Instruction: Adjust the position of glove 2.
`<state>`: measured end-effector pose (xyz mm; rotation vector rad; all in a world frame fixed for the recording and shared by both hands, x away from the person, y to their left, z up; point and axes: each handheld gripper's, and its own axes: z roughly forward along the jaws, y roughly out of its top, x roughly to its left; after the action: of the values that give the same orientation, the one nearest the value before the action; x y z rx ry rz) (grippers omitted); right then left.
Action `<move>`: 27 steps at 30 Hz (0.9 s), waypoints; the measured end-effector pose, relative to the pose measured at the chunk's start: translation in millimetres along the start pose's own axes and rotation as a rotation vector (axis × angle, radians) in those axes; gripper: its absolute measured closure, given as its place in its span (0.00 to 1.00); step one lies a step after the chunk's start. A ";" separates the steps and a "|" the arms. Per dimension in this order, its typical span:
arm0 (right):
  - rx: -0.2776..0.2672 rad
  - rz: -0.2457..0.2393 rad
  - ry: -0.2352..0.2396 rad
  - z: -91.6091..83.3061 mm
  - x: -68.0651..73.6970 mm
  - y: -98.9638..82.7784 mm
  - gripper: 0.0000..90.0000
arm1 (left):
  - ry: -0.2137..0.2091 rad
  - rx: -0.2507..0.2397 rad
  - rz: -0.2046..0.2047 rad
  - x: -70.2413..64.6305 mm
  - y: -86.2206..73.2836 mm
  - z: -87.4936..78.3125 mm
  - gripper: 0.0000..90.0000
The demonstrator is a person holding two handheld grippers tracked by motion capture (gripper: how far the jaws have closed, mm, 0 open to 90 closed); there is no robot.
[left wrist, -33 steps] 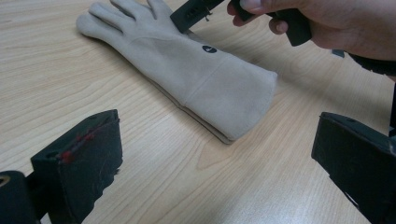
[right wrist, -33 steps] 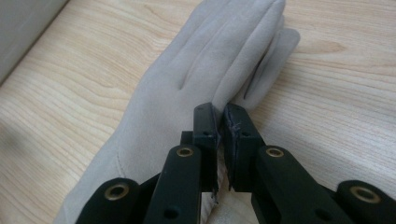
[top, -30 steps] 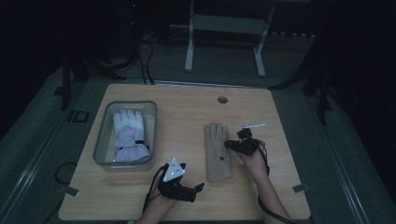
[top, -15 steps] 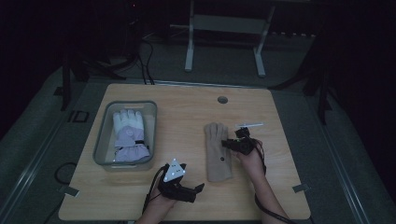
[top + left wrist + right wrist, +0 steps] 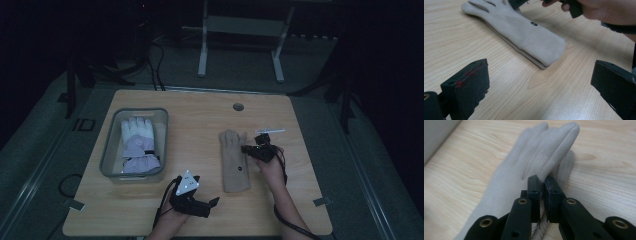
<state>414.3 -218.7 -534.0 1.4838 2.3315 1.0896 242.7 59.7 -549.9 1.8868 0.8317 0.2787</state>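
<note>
Jaws of the right gripper [image 5: 543,188] pinch a finger edge of the flat beige suede glove [image 5: 235,159] lying mid-table on the pale wooden table [image 5: 200,120]. Nearby, the left gripper [image 5: 209,204] rests spread wide apart, holding nothing.

Two gloves in all — one tan glove [image 5: 235,161] lying flat on the desk [image 5: 200,125], one white-and-lilac glove [image 5: 138,143] inside the single clear bin [image 5: 108,150] at the left. Two grippers — the left gripper [image 5: 196,200] and the right gripper [image 5: 254,149].
</note>
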 end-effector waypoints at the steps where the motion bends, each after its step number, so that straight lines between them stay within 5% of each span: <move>1: 0.011 -0.002 -0.020 3.1 -1.8 -1.6 0.92 | 0.001 0.001 -0.001 0.0 0.0 -0.1 0.03; 4: 0.011 0.005 -0.020 7.4 -5.9 -5.6 0.92 | 0.003 0.002 -0.004 0.3 0.3 -0.2 0.03; 12: -0.034 0.034 -0.004 -8.7 -4.6 1.3 0.55 | 0.027 0.037 0.009 -1.6 5.7 6.3 0.05; 18: -0.002 0.047 0.014 1.1 -4.0 4.0 0.42 | 0.032 0.068 -0.020 0.4 21.8 22.9 0.05; 21: 0.041 0.055 0.007 9.3 -6.5 2.9 0.43 | 0.039 0.110 -0.049 6.2 31.6 35.4 0.07; 27: 0.083 0.048 0.030 13.4 -6.8 -0.5 0.76 | 0.051 0.192 -0.139 21.1 40.1 61.0 0.16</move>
<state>424.0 -218.0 -545.6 1.5702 2.4007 1.0461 307.5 20.1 -546.6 1.9942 1.0504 0.1658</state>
